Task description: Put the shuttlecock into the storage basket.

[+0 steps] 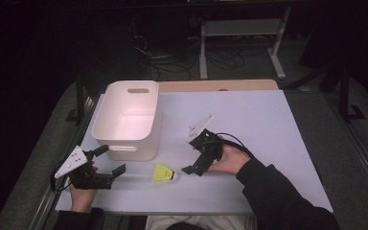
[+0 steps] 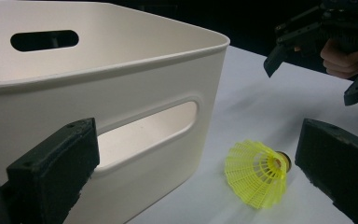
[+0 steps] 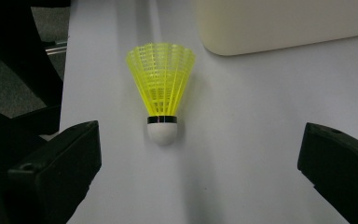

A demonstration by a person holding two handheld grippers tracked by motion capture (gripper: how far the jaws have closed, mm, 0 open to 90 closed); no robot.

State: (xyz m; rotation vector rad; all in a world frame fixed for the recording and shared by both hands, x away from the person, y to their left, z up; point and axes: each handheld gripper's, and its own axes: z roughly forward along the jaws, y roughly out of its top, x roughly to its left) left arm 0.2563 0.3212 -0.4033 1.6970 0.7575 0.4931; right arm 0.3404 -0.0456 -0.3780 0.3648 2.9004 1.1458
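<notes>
While the yellow shuttlecock [image 1: 165,173] lies on its side near the worktop's [image 1: 249,120] front edge, just before the white bin [image 1: 127,120], both grippers flank it, fingers spread and empty. The right gripper [image 1: 195,163] seems best closing gently on the cork. No readable writing anywhere.

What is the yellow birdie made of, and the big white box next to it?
The shuttlecock looks like plastic: its yellow skirt is a moulded mesh of thin ribs with holes between them. Its rounded white tip could be foam or rubber; the look leaves that open. The white bin also looks like plastic, smooth and slightly glossy, with rounded corners and moulded handle slots.
</notes>
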